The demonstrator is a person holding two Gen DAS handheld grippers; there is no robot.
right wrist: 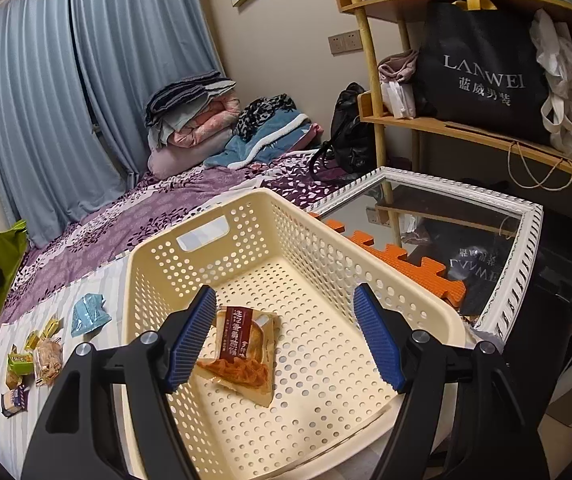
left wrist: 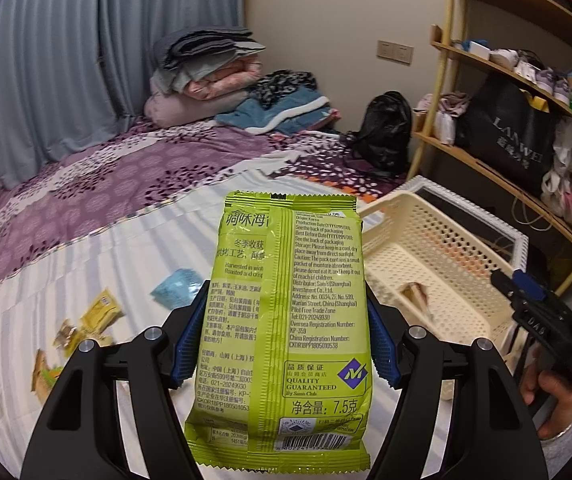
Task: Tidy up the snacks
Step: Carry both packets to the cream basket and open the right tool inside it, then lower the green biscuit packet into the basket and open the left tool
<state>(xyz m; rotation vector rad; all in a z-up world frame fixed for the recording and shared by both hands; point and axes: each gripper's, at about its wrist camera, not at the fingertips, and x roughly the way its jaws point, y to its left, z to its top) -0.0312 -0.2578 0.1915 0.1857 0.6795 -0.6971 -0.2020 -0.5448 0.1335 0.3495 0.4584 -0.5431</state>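
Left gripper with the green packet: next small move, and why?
Probably swing the left gripper right, over the basket, then release. It is shut on the green packet above the bed, beside the basket; one snack already lies inside, and the right gripper is open.

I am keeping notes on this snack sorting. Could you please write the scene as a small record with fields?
left gripper: shut on green seaweed packet, held upright
right gripper: open, above the basket
basket: cream, perforated, on the bed
in basket: one red-labelled snack packet
still on bed: light blue packet, several small snacks
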